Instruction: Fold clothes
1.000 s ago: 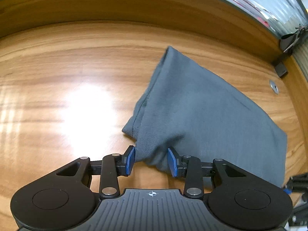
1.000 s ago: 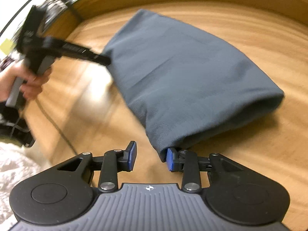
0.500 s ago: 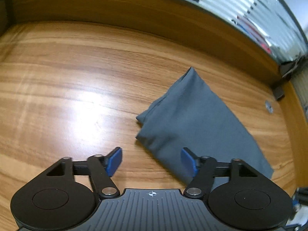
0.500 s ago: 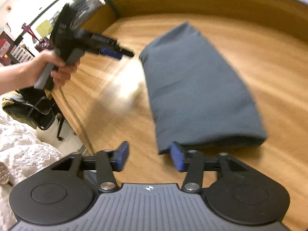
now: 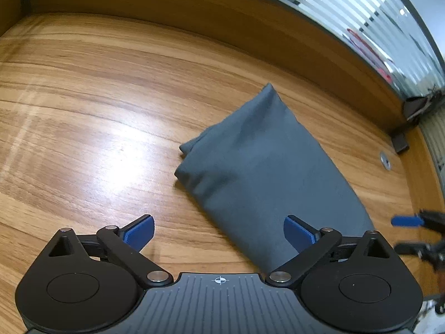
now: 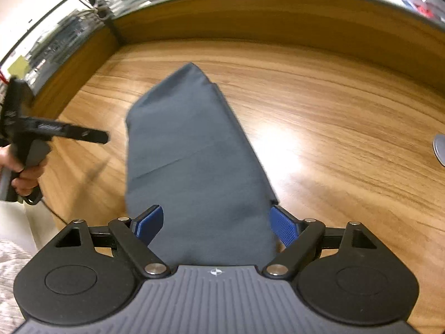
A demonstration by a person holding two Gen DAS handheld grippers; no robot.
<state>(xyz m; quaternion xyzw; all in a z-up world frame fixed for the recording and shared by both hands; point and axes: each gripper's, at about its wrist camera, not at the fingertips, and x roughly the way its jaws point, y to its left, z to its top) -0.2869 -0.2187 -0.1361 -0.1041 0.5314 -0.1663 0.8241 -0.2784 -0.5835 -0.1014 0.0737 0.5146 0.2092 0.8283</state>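
**Folded grey cloth lying free on the wooden table, both grippers spread wide**

Grey garment (image 5: 267,172): matte woven fabric, slate blue-grey, folded into a long tapering slab. It lies flat on the wooden table (image 5: 83,105), narrow at the far end where it comes to a soft point, broader toward the cameras. Layered edges show along its left side in the left wrist view, with a small rumpled lip at the corner. In the right wrist view a faint straight crease or seam crosses it at a slant about halfway along.

Table: glossy laminate with streaky honey-brown grain, a bright glare patch beside the cloth. A raised wooden border runs round the far edge, with striped frosted glass (image 5: 361,19) above it. A small round metal disc (image 5: 385,161) is set in the surface to the right.

Left gripper (image 5: 219,232): black linkage arms, blue ribbed pads. Jaws opening, standing very wide. The right pad overlaps the cloth's near edge in the picture, the left pad is over bare wood; nothing is pinched.

Right gripper (image 6: 217,224): same build, jaws opening, wide. The near end of the cloth lies between the pads, which sit at either side of it without pressing.

At the left of the right wrist view a hand (image 6: 25,175) grips the other gripper's handle, somewhat blurred.
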